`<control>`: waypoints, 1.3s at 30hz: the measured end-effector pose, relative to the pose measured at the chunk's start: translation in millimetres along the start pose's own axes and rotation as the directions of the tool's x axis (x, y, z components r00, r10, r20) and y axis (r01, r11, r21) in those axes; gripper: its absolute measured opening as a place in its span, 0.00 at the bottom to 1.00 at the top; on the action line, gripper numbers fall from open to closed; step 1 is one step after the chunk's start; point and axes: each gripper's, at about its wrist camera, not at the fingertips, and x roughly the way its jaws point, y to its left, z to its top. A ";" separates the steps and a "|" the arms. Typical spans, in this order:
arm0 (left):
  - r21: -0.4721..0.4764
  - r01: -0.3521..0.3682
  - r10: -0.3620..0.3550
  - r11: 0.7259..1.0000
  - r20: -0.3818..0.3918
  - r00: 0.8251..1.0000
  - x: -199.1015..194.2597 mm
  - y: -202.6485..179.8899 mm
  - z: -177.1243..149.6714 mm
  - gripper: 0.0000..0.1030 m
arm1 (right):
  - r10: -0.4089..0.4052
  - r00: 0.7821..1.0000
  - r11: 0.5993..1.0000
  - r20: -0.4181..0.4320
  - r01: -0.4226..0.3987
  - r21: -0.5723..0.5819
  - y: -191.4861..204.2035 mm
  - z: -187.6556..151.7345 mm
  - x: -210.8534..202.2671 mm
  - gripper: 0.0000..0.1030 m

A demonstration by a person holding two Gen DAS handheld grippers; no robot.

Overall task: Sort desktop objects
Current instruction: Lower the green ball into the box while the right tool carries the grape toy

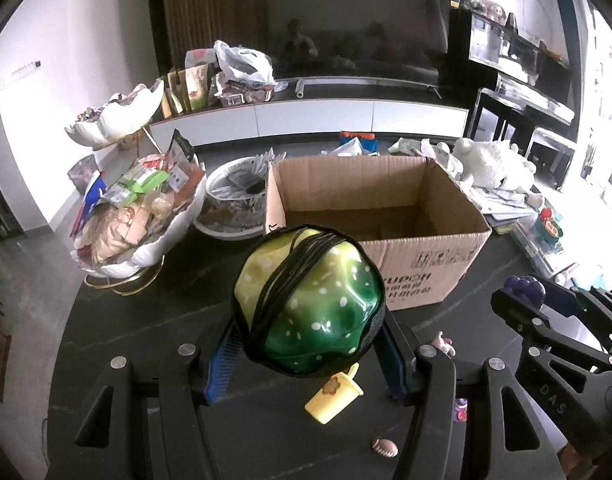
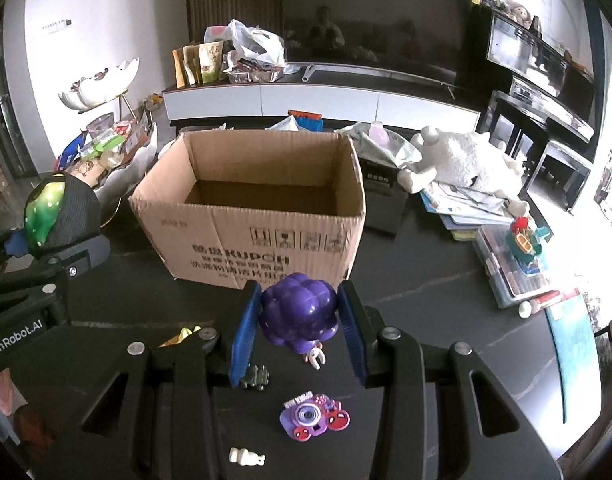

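My left gripper (image 1: 306, 354) is shut on a green spotted ball in a black net (image 1: 309, 300), held above the dark table in front of the open cardboard box (image 1: 425, 256). It also shows in the right wrist view (image 2: 50, 212). My right gripper (image 2: 300, 330) is shut on a purple grape-shaped toy (image 2: 298, 312), just in front of the box (image 2: 266, 248). The grape toy also shows at the right of the left wrist view (image 1: 523, 286). The box looks empty inside.
On the table lie a yellow popsicle toy (image 1: 333, 394), a small football (image 1: 384, 447), a purple camera toy (image 2: 313, 420), a dark toy car (image 2: 256, 378) and a white figure (image 2: 246, 457). White snack bowls (image 1: 146, 248) stand left; a plush sheep (image 2: 465, 164) and books right.
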 end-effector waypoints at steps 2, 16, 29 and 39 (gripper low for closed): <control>-0.003 -0.002 0.002 1.000 0.000 1.000 3.2 1.0 5.3 0.55 | -0.002 1.000 1.000 0.002 0.002 -0.004 -0.1 4.2 1.8 0.36; -0.009 -0.010 0.009 1.000 -0.021 1.000 30.9 1.7 30.7 0.55 | 0.005 1.000 1.000 0.001 -0.005 -0.009 0.7 41.3 24.7 0.36; -0.003 0.009 -0.009 1.000 -0.032 0.999 54.9 -2.0 51.9 0.55 | 0.019 1.000 1.000 -0.007 -0.019 -0.005 4.2 68.1 48.7 0.36; 0.014 0.000 0.001 1.000 -0.061 0.998 83.3 -6.9 65.0 0.55 | 0.006 0.999 1.000 -0.037 -0.007 -0.016 5.0 78.5 75.8 0.36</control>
